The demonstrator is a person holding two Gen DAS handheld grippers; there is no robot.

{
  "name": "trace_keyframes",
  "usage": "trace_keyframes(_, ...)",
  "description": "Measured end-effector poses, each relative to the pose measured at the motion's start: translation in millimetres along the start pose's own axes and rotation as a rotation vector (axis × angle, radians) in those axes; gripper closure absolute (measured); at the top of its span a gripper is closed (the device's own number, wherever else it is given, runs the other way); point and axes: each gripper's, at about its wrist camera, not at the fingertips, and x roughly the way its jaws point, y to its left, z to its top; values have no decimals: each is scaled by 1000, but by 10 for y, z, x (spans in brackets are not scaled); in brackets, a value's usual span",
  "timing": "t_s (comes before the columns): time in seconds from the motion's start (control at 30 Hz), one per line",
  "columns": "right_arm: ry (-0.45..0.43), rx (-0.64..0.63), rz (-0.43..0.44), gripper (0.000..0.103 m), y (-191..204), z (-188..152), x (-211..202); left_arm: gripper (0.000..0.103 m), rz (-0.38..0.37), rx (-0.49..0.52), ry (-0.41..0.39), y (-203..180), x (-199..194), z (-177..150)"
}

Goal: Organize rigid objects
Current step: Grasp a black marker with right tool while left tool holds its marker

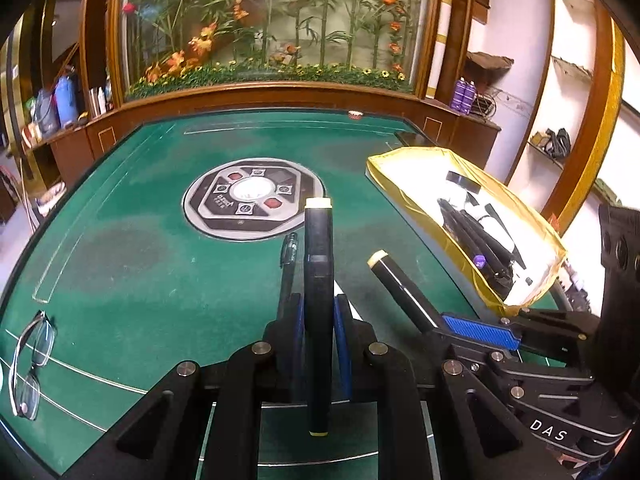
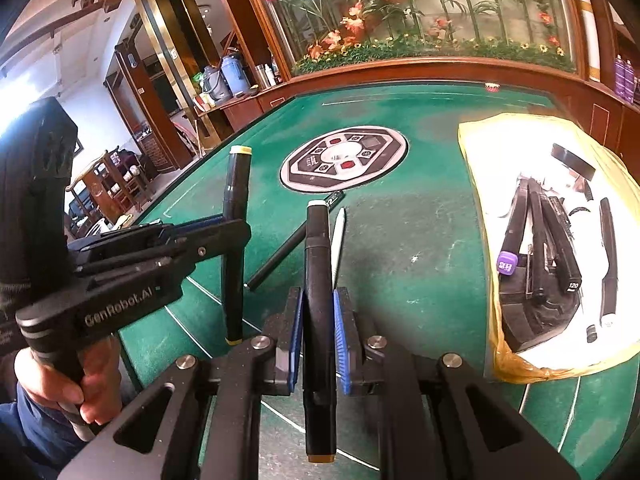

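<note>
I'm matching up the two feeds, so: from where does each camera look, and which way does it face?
Left wrist: sits on the left gripper, looking down its fingers over the green table; the right gripper shows alongside.
Right wrist: sits on the right gripper, facing likewise; the left gripper and the hand holding it show.
Shared: each gripper clamps a black marker; the round centre panel and yellow-lined tray.

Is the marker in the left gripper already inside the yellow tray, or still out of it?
Out. The left gripper is shut on the marker above the green table, left of the yellow tray.
</note>
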Motion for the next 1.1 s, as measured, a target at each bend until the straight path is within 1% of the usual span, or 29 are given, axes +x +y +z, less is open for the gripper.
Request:
trace_keyframes(0.63, -62, 41, -8, 89, -272, 13, -227, 89, 65, 124, -29, -438, -69, 62)
trace_keyframes(0.9, -84, 57, -1, 89, -371, 4, -306, 88, 69, 150, -20, -575, -56, 76)
trace_keyframes(1.1, -104, 81, -9, 89, -504, 4, -406, 89, 43, 147, -15, -618, -78, 107)
